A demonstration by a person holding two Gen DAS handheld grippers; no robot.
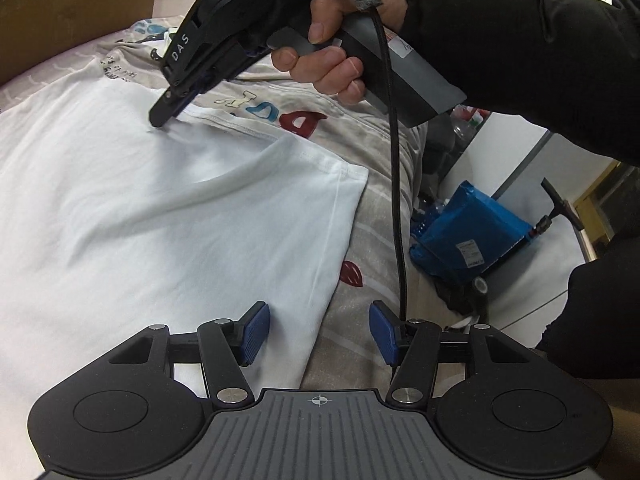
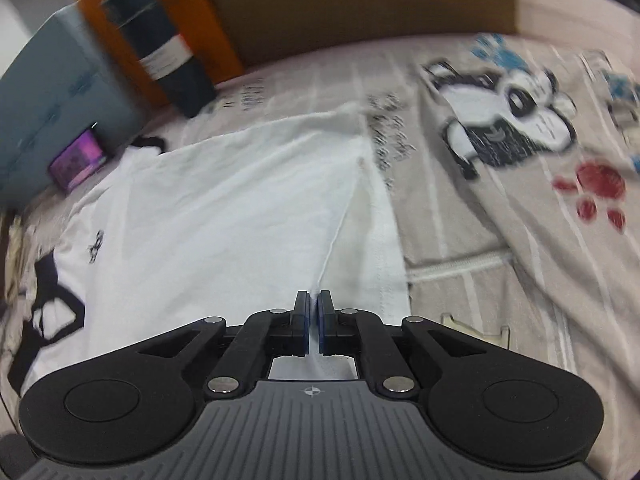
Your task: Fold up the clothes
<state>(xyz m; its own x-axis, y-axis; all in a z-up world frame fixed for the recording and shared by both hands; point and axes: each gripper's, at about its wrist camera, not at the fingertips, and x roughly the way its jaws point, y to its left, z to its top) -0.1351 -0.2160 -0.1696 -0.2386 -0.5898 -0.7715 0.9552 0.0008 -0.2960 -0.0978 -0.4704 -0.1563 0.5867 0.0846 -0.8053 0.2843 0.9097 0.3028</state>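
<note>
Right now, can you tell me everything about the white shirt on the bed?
The shirt is plain white, soft-looking cotton, with a stitched hem and a small dark logo. It lies spread out and a bit wrinkled on the printed bedsheet. One side seam runs up from the hem. The right gripper is shut on its edge, pinching the cloth between the fingers. The left gripper is open over another edge, not touching it.

White shirt (image 1: 140, 208) on grey cartoon-printed bedsheet (image 2: 500, 200).
</note>
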